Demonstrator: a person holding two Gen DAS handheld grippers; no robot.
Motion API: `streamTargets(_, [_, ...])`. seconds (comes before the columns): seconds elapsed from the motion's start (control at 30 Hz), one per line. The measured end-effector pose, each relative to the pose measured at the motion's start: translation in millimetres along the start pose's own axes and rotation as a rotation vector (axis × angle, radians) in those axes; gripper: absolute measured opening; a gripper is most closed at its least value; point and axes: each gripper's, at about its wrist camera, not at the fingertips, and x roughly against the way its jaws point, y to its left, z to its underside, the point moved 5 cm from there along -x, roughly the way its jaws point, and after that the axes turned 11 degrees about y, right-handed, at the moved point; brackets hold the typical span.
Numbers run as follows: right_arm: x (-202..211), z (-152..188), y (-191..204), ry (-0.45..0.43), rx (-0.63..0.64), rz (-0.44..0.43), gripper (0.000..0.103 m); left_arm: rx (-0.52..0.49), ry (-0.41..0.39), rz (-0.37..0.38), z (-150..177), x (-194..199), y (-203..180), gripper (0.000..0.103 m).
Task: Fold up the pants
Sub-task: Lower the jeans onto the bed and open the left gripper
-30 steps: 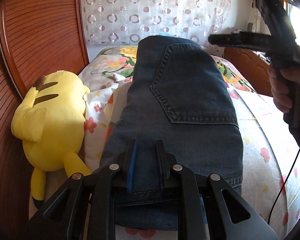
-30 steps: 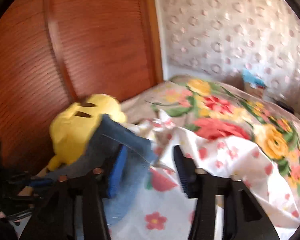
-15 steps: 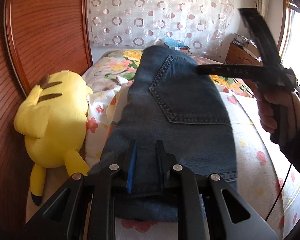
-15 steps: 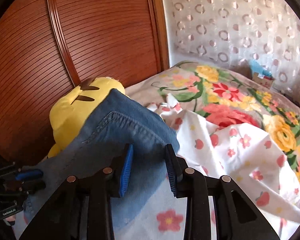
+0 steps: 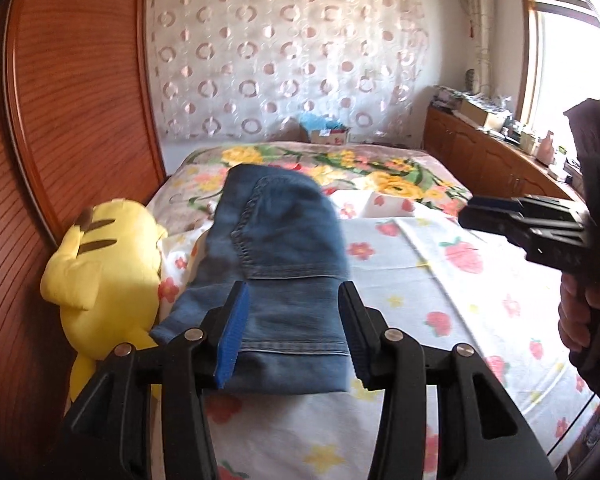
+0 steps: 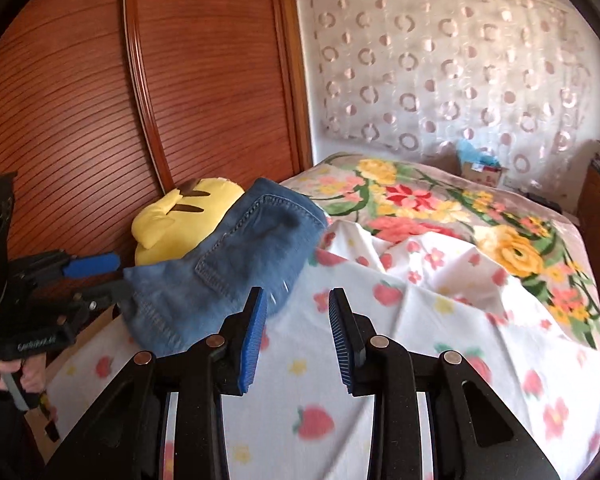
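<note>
Left tool [image 5: 294, 330] fills the bottom of the left wrist view, and its jaws have just been opening: they stand apart now, blue pad on the left, black one on the right, with the near hem of the jeans [image 5: 276, 264] showing between them but neither pad pressing the cloth. The denim is released. Over in the right wrist view, the right tool [image 6: 296, 338] sits low centre, jaws parted with only the strawberry-print sheet [image 6: 380, 360] between them, nothing gripped; the jeans' edge lies just off its left pad. The figures say these jaws closed a touch within the last second.

Just past the tools, the folded jeans lie on the bed, centre-left in the left wrist view, back pocket seam facing up, stretching away toward the far end. Touching their left side is the yellow plush toy [image 5: 104, 264], lying against the ribbed wooden headboard [image 5: 60, 120] that takes up the left edge of the frame.

At the right edge of the left wrist view, the right tool juts in from a person's hand [image 5: 580, 316], well clear of the jeans. Further back, a floral blanket [image 5: 340, 160] covers the far half of the bed, then a small box [image 5: 326, 132] behind it, a circle-patterned curtain [image 5: 284, 60] across the back wall, and a wooden cabinet [image 5: 492, 160] under the window in the upper right
</note>
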Motion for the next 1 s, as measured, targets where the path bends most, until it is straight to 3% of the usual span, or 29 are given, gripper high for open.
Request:
streamTargets(0.03, [13.3,8.3,1.2,-0.009,-0.007,0.006,0.032,-0.006,-0.007,0.005,0.3,4.4,-5.0,0.048])
streamTargets(0.1, [36.4,23.5,2.0,-0.029,-0.017,0.027,0.033,-0.017,-0.024,0.013,0.9,13.6,-15.4,0.059])
streamTargets(0.23, [74.0,50.6,4.8,-0.059,-0.04,0.064,0.033,-0.045,-0.051,0.033,3.1,29.4,-37.0,0.064])
streamTargets(0.3, [93.4,63.7,7.2,-0.079,-0.057,0.076,0.034,-0.058,-0.061,0.041,4.9,36.1,-46.8,0.079])
streamTargets(0.33, [99.5,67.4,8.1,-0.09,-0.066,0.084,0.035,-0.067,-0.072,0.049,6.0,40.8,-52.9,0.081])
streamTargets(0.53, [142.3,97.8,11.5,-0.14,-0.118,0.145,0.036,-0.106,-0.105,0.056,11.2,60.6,-81.6,0.082])
streamTargets(0.87, [211.1,135.7,24.7,-0.218,-0.17,0.277,0.062,-0.099,-0.166,0.034,24.9,96.3,-117.1,0.082])
streamTargets(1.0, [223.8,143.3,35.8,-0.234,-0.196,0.319,0.064,-0.075,-0.17,0.032,30.1,104.4,-124.3,0.082])
